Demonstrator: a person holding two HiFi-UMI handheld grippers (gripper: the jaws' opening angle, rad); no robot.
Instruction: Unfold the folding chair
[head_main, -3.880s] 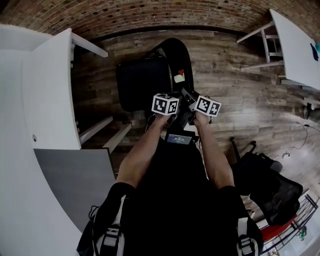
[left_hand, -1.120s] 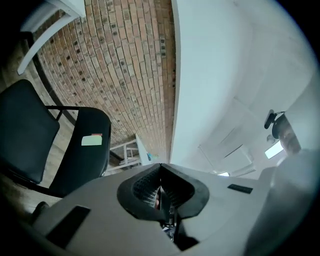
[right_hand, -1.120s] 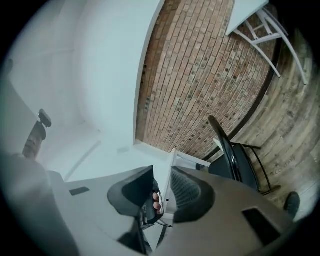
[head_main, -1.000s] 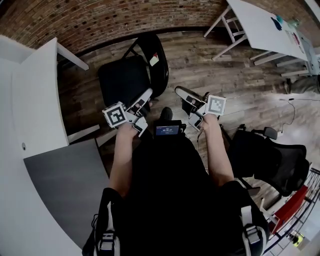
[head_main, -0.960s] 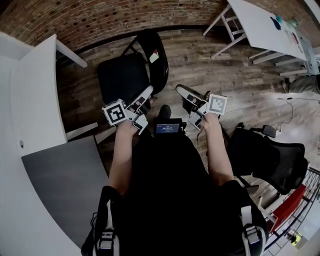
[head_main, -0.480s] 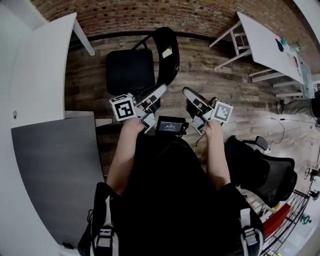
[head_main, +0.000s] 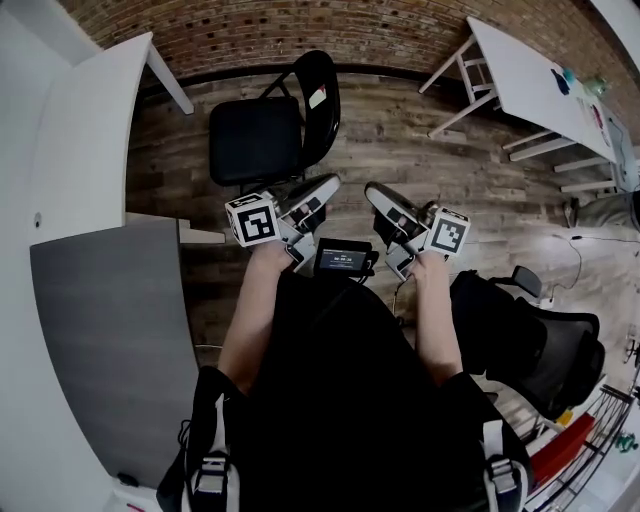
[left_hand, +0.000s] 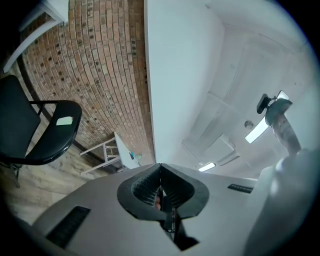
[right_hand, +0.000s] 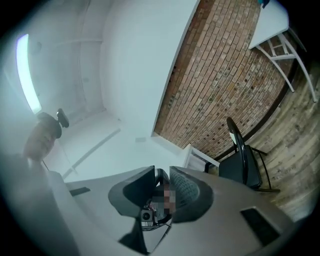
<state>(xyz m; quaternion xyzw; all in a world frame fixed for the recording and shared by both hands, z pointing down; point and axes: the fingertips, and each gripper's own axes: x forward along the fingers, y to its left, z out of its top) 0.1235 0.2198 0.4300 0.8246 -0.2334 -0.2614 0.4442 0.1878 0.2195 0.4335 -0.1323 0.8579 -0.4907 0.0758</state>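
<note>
Under both grippers runs the wood floor (head_main: 420, 150), ending at a brick wall (head_main: 300, 30) far ahead of them. A white table (head_main: 90, 150) lies off the left gripper's outer side, and a second white table (head_main: 530, 80) stands well ahead of the right gripper and out to its outer side.

The folding chair (head_main: 255, 140) stands ahead of the left gripper (head_main: 322, 188), near it but not touching, seat level and back upright. We judge it already opened.

We expect the chair to be stiff and fairly heavy, a dark tube frame with a padded seat. The tube may be slick under the pads, and the hinges could pinch. We would take it by the top of the backrest or the seat's front edge, well away from the pivots.

Our left gripper is closed tight with nothing in it. The right gripper (head_main: 378, 196), just beside it, has been narrowing slightly, and a slim gap remains with nothing between the jaws.

A pale tag (head_main: 318, 97) sits on the backrest.
</note>
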